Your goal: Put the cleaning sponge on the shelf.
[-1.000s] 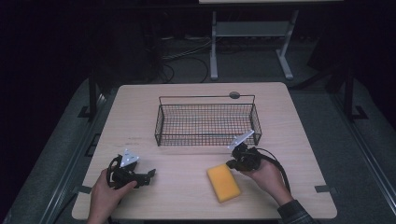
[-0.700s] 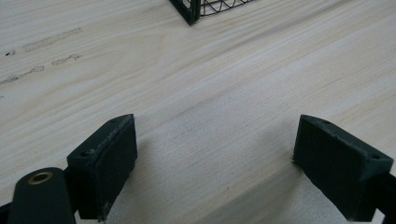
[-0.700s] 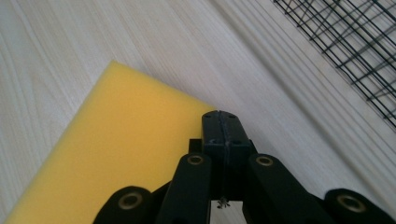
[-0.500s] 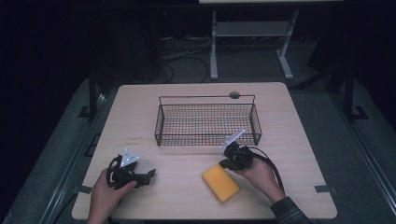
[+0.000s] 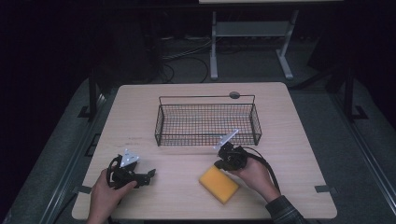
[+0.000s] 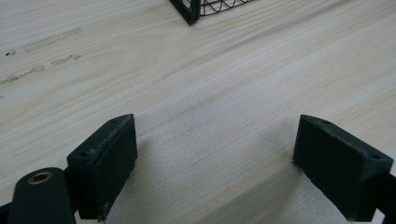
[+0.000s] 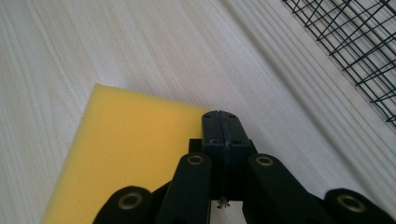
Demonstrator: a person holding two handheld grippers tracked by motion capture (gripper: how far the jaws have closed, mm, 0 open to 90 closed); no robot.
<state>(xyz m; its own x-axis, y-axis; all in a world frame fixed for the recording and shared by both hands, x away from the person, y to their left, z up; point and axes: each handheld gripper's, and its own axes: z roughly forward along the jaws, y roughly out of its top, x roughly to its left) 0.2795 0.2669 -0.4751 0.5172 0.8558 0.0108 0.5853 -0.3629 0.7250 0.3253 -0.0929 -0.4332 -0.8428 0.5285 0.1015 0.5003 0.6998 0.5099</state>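
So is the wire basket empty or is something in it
Empty. In the high view the black wire basket shows bare table through its mesh; the yellow sponge lies outside it, on the table nearer the person.

Bare table point(image 5: 187, 163) lies open between the grippers; the wire basket point(image 5: 208, 120) apparently blocks passage beyond.

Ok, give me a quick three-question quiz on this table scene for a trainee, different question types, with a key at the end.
1. True or false: the yellow sponge lies inside the wire basket.
2. Which gripper has its jaws closed together? A) left gripper B) right gripper
3. Fill in: the right gripper's closed jaws sit over an edge of the ____.

Key: 1 false, the sponge lies on the table in front of the basket. 2 B; the left jaws stand wide apart above bare wood. 3 sponge.
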